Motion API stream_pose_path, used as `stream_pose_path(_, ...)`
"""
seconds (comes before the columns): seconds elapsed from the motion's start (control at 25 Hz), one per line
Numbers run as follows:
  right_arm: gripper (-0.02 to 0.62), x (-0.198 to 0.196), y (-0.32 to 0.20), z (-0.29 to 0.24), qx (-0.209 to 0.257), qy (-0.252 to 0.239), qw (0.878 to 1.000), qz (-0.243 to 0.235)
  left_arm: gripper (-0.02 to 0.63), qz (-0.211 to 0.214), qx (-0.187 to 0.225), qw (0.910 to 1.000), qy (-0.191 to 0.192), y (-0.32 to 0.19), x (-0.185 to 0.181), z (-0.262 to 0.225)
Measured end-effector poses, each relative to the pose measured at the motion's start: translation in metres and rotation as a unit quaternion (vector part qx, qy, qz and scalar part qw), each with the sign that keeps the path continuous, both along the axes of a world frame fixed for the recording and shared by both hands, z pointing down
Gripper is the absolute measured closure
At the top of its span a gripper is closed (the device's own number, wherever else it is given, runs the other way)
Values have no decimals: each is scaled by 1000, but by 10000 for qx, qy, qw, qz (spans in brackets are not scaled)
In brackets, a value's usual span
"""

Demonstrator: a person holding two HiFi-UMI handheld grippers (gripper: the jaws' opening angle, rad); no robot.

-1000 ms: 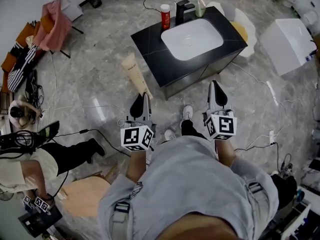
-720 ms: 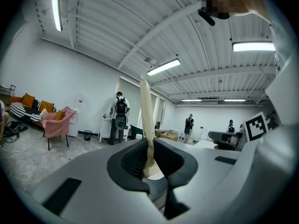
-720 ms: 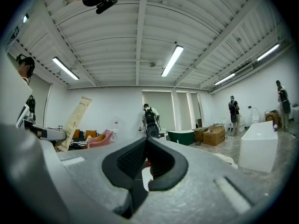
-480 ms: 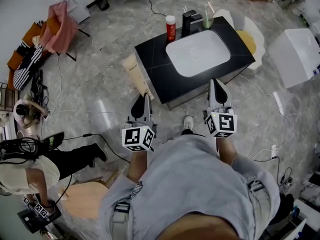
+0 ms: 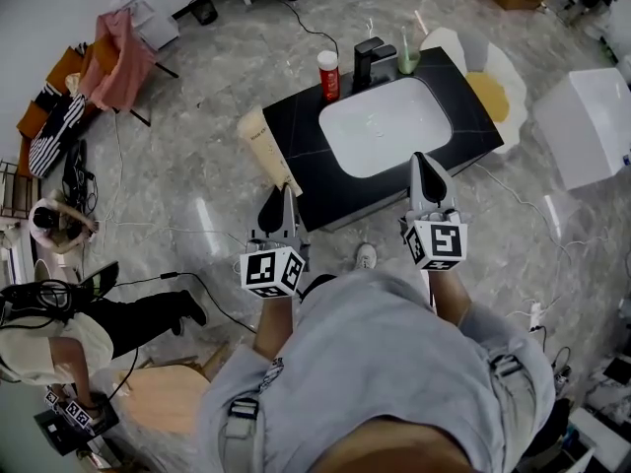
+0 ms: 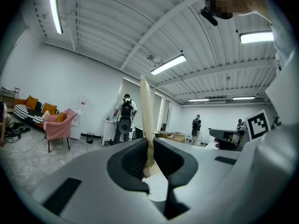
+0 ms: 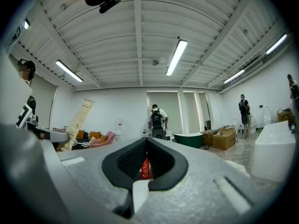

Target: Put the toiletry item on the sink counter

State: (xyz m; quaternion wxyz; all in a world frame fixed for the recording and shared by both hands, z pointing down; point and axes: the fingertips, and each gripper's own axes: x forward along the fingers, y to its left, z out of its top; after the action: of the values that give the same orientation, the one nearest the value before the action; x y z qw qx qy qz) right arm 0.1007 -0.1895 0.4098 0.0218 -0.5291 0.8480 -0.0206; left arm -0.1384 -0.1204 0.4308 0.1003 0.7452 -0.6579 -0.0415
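A long cream tube point(image 5: 262, 144) sticks out forward from my left gripper point(image 5: 284, 195), which is shut on its lower end. In the left gripper view the tube point(image 6: 145, 115) stands up between the jaws. The tube's far end lies just off the left corner of the black sink counter point(image 5: 301, 146) with its white basin point(image 5: 386, 126). My right gripper point(image 5: 425, 163) is shut and holds nothing; its tip is over the counter's front edge. Through its jaws, a red bottle point(image 7: 145, 168) shows far off.
On the counter's back edge stand a red bottle point(image 5: 327, 75), a black faucet point(image 5: 367, 55) and a green cup point(image 5: 406, 59). A white box point(image 5: 592, 121) sits at right, a pink chair point(image 5: 118, 57) at far left. A seated person point(image 5: 59, 338) and cables point(image 5: 177, 259) are at left.
Both grippers have moved forward toward the sink counter, the tube still in the left one. The right gripper's tip now overlaps the counter's front edge.
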Motion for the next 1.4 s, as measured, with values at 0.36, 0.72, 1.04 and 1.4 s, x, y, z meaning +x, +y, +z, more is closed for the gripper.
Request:
stream_pose_path(0.36, 591, 17, -29, 6, -70, -122, 9999, 8, 569, 35, -84, 9999, -105, -29, 17, -2)
stream_pose_path(0.72, 591, 5, -42, 3, -64, -126, 9998, 122, 568, 177, -85, 9998, -59, -48, 6, -4)
stream_pose_path(1.04, 591, -20, -51, -1, -54, -163, 9996, 230, 569, 348, -157, 9993, 22, -66, -16, 2)
stream_pose_path(1.4, 591, -34, -57, -5, -14, -74, 9994, 344, 569, 448, -293, 9985, 61, -80, -32, 16)
